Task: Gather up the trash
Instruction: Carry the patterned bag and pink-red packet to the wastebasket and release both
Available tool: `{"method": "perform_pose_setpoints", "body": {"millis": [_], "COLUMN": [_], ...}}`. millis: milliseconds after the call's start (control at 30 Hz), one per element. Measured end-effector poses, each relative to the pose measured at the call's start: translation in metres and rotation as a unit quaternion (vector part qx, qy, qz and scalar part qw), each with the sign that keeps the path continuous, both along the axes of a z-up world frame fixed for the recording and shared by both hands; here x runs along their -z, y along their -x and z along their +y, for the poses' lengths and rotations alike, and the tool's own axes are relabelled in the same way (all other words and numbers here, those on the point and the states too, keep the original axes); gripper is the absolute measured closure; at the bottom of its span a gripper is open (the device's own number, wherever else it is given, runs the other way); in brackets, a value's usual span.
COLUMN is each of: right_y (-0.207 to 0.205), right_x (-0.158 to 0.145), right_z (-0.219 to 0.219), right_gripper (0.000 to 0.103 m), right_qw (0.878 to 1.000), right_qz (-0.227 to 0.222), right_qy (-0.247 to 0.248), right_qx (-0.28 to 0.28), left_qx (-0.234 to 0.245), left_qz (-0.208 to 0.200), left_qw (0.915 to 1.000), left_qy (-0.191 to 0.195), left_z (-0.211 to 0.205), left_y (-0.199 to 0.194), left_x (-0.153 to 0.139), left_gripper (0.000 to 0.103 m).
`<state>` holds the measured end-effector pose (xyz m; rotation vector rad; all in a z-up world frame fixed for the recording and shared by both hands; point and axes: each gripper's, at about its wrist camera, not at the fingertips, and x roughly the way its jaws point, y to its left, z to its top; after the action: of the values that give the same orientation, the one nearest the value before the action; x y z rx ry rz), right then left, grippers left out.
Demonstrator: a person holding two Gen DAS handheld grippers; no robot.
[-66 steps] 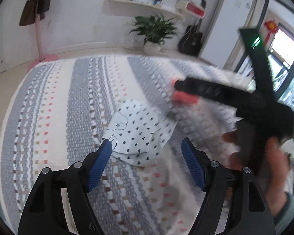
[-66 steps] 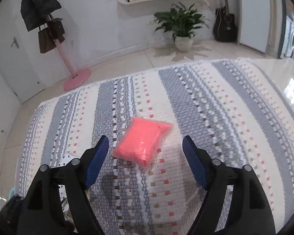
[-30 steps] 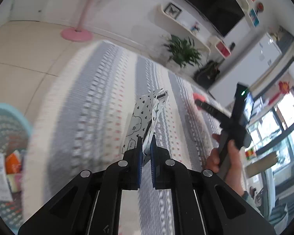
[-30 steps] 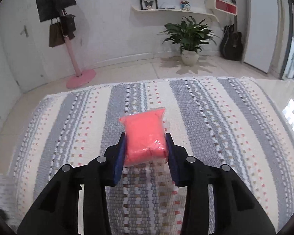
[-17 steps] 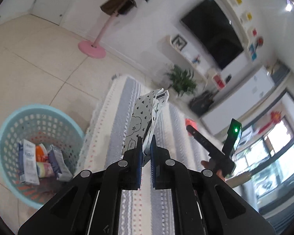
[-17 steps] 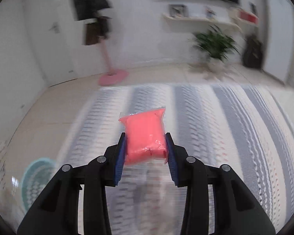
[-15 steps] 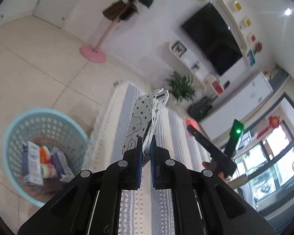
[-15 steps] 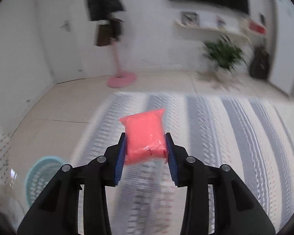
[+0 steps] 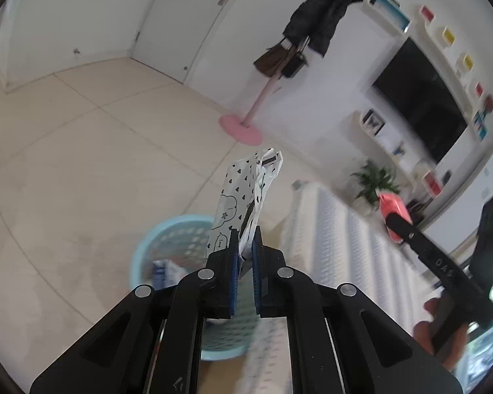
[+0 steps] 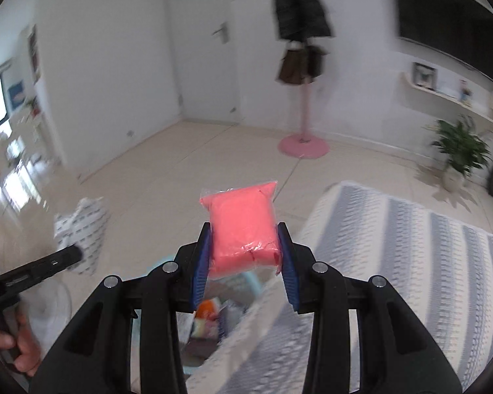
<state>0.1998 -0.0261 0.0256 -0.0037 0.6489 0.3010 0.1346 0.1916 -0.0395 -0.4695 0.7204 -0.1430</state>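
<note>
The left gripper (image 9: 245, 246) is tilting forward above the light blue basket (image 9: 154, 246), its blue-padded fingers (image 9: 234, 269) pinching together on the lower end of a white wrapper (image 9: 243, 193). The wrapper is standing up from the jaws as a folded, crumpled strip, white with small black hearts and a cloud drawing with a star, and its top end is curling over. It is hanging in the air directly over the basket's near rim, not touching it.

The right gripper (image 10: 245, 252) is pointing forward and slightly down, over the far edge of the basket (image 10: 246, 277), which is showing between and below its arms. Its blue pads are clamping both sides of a pink packet (image 10: 243, 226). The packet is a plump, pillow-like block of bright coral pink sealed in clear film, with a crinkled flat seam along its top edge, and it is sticking up past the fingertips. Inside the basket, beneath the packet, several cartons and wrappers (image 10: 210, 315) are lying in a blurred heap.

In the left wrist view the right gripper (image 9: 391, 221) is reaching in from beside the basket over the striped rug (image 9: 341, 239), which is lying just beside the basket, and the pink packet (image 9: 392, 207) is showing at its tip. The person's right hand (image 9: 443, 331) is wrapping around its handle.
</note>
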Motion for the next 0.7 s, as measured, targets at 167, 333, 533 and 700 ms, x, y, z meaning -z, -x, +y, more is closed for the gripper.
{"method": "perform_pose_setpoints", "body": {"millis": [167, 333, 533, 700], "right_y": [-0.010, -0.022, -0.025, -0.017], "right_x": [0.039, 0.080, 0.096, 0.086], "right_z": [0.046, 0.057, 0.057, 0.043], "right_gripper": [0.067, 0.067, 0.048, 0.045], "right_qw": [0.998, 0.993, 0.991, 0.992], "right_qz": [0.055, 0.108, 0.132, 0.123], "right_qy": [0.026, 0.035, 0.021, 0.007], "right_qx": [-0.027, -0.021, -0.017, -0.007], "left_qx": [0.024, 0.047, 0.033, 0.027], "left_qz": [0.034, 0.057, 0.061, 0.035], "left_qw": [0.9989, 0.9971, 0.9970, 0.9965], "left_qy": [-0.021, -0.016, -0.034, -0.072], "left_z": [0.002, -0.001, -0.004, -0.015], "left_y": [-0.011, -0.025, -0.030, -0.021], "left_x": [0.024, 0.044, 0.049, 0.030], "left_gripper": [0.098, 0.096, 0.057, 0.044]}}
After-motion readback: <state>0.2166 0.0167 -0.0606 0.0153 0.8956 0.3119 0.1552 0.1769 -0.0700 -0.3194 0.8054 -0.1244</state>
